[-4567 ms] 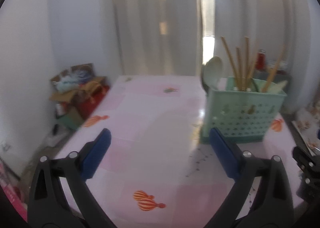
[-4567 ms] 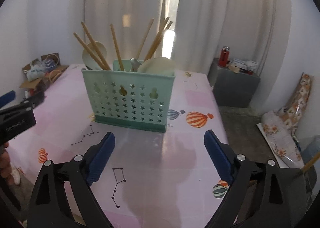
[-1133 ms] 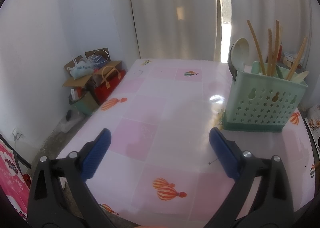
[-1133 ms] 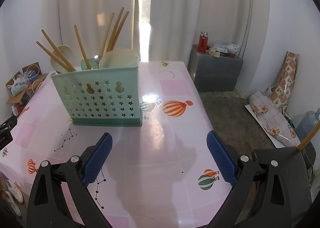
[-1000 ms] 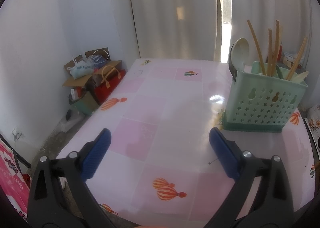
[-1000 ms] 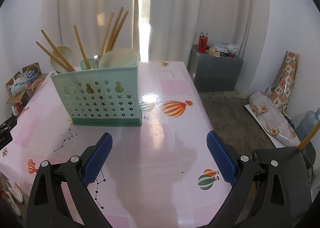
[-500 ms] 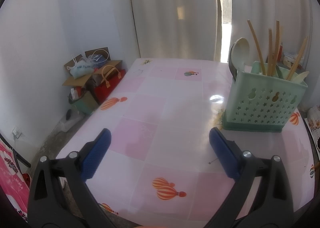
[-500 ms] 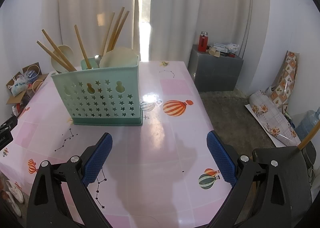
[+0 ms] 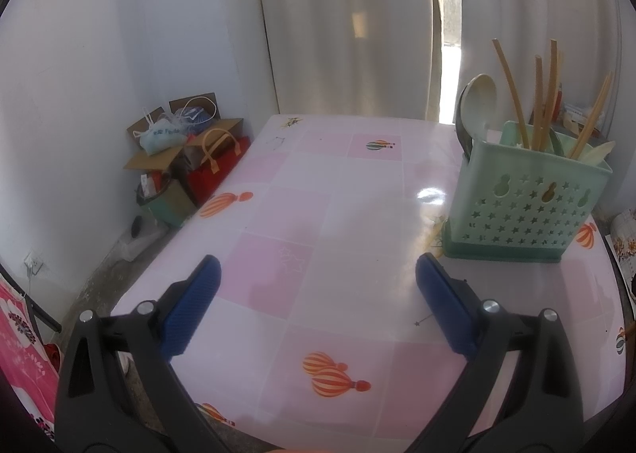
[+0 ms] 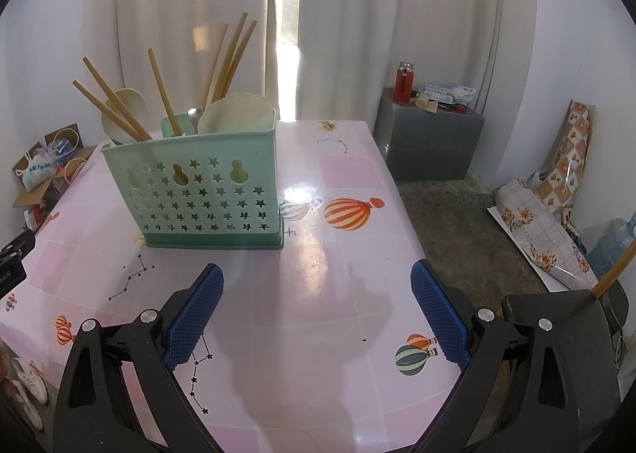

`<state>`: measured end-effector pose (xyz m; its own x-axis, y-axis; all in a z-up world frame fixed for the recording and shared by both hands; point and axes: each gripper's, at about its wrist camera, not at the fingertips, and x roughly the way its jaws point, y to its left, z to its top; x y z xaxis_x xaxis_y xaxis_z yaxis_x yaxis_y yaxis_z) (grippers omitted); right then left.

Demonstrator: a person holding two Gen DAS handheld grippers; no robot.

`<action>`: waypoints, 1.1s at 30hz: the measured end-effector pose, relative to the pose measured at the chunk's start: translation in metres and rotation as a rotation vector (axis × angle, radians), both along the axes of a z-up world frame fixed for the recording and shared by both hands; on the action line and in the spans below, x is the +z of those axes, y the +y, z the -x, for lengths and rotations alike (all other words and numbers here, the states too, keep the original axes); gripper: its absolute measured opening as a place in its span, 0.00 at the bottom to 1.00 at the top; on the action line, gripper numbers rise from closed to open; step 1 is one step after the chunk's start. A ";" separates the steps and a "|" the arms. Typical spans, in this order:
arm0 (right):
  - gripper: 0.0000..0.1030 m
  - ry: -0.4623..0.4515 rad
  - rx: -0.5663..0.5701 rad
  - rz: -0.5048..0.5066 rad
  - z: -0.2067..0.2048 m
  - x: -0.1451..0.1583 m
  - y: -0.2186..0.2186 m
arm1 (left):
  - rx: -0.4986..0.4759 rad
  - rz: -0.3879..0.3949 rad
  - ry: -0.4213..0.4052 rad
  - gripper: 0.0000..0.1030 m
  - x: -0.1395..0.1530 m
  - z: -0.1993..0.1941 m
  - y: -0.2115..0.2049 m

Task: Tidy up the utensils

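- The table [image 9: 357, 182], covered in a pink cloth with balloon prints, is lying bare between the left tool's fingers and out to its far edge by the curtains [image 9: 349, 27].
- The table's left edge is dropping off toward cardboard boxes [image 9: 175, 150] and bags sitting on the floor by the wall.
- In the right wrist view the table's right edge is falling away to bare floor, with a grey cabinet [image 10: 429, 146] and rolled floral sheets [image 10: 556, 206] standing well apart from it.
- The mint-green utensil holder [image 10: 206, 194] is standing upright on the table, ahead and to the left of the right tool and near the table's right edge in the left wrist view.
- Wooden chopsticks [image 10: 107, 99], pale spoons [image 9: 479, 103] and a round pale utensil head are sticking up out of the utensil holder.
- The left tool [image 9: 318, 302] is hovering above the near part of the table, tilting down, its blue pads spread wide and gripping nothing.
- The right tool [image 10: 316, 306] is hanging over the table's near right corner, also gaping wide with nothing between its pads, clear of the utensil holder.
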<state>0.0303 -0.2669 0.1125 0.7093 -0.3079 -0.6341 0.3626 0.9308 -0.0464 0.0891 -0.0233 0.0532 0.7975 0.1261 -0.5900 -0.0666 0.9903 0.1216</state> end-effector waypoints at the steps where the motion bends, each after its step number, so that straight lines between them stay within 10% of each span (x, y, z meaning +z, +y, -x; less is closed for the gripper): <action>1: 0.90 0.000 0.000 0.000 0.000 0.000 0.000 | 0.000 0.001 0.001 0.92 0.000 0.000 0.000; 33: 0.90 0.000 0.004 -0.003 0.001 0.000 0.000 | 0.004 0.007 0.007 0.92 -0.002 0.001 0.000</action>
